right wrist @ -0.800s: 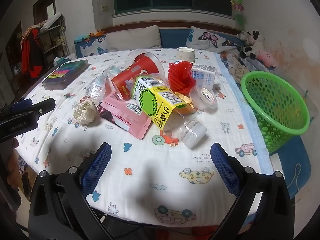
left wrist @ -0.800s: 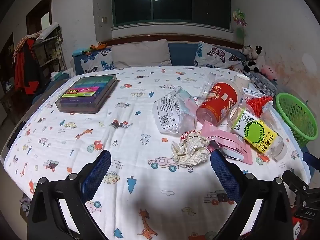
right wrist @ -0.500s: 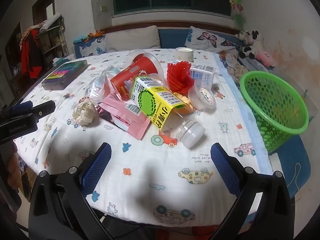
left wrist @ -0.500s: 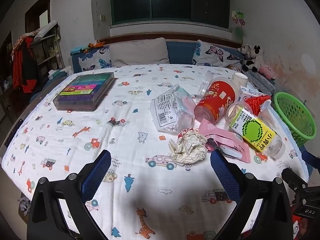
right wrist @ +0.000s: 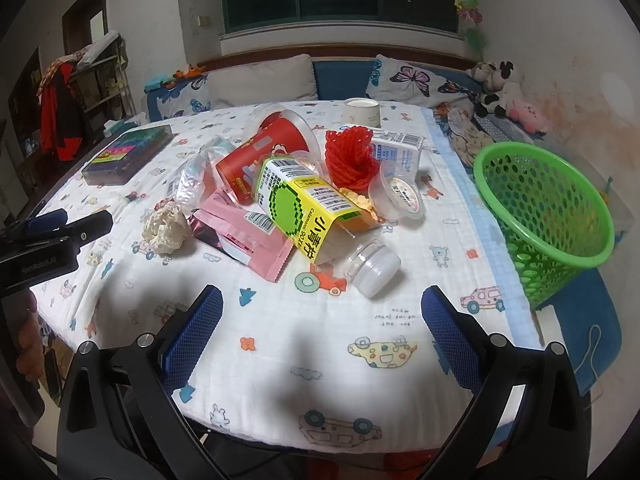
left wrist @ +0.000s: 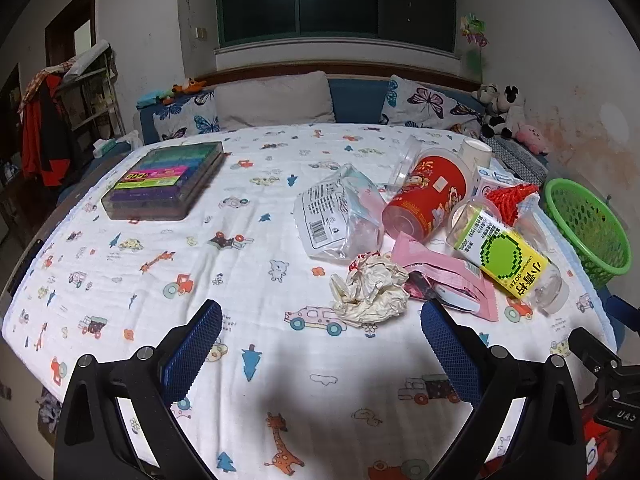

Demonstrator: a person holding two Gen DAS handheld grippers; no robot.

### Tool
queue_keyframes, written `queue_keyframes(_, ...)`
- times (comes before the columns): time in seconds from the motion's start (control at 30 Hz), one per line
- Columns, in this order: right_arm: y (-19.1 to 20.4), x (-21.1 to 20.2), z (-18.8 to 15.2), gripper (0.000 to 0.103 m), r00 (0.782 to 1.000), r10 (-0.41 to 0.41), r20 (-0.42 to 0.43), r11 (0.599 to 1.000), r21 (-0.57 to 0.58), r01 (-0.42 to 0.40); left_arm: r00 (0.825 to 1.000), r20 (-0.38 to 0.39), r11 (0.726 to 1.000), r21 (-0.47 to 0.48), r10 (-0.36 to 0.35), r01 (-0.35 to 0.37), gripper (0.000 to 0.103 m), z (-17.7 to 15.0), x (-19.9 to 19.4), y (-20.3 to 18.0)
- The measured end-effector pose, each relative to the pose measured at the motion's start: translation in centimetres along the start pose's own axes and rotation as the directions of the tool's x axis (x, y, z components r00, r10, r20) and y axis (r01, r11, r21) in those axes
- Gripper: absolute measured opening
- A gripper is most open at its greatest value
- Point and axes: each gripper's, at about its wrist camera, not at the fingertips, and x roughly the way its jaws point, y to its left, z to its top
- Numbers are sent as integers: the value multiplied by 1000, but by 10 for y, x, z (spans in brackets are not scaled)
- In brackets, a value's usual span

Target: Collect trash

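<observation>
Both my grippers hover above the near edge of the tabletop [right wrist: 404,364], which wears a white cartoon-print cloth. Left gripper [left wrist: 320,344]: blue-padded fingers [left wrist: 192,348] spread wide, holding nothing. Right gripper [right wrist: 320,332]: same, fingers apart, empty.

Trash sits piled right of centre: crumpled white paper ball [left wrist: 370,288] nearest my left fingers, pink foil wrapper [right wrist: 244,236] touching it, clear bottle with yellow-green label [right wrist: 308,208] lying on its side, red cylindrical can [left wrist: 424,196] tipped over, clear plastic bag [left wrist: 336,216], red mesh netting [right wrist: 350,158].

Green perforated plastic basket [right wrist: 548,208] stands just off the tabletop's right edge. Flat case of coloured markers [left wrist: 164,178] lies far left, well apart. Bare cloth lies between fingers and pile.
</observation>
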Motion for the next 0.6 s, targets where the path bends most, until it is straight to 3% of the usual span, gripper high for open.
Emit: queue_keyframes(0.6, -5, 3, 1, 98, 1000, -5, 0, 1000, 6, 5, 1000, 3, 1000, 11, -9, 9, 97, 1, -1, -4)
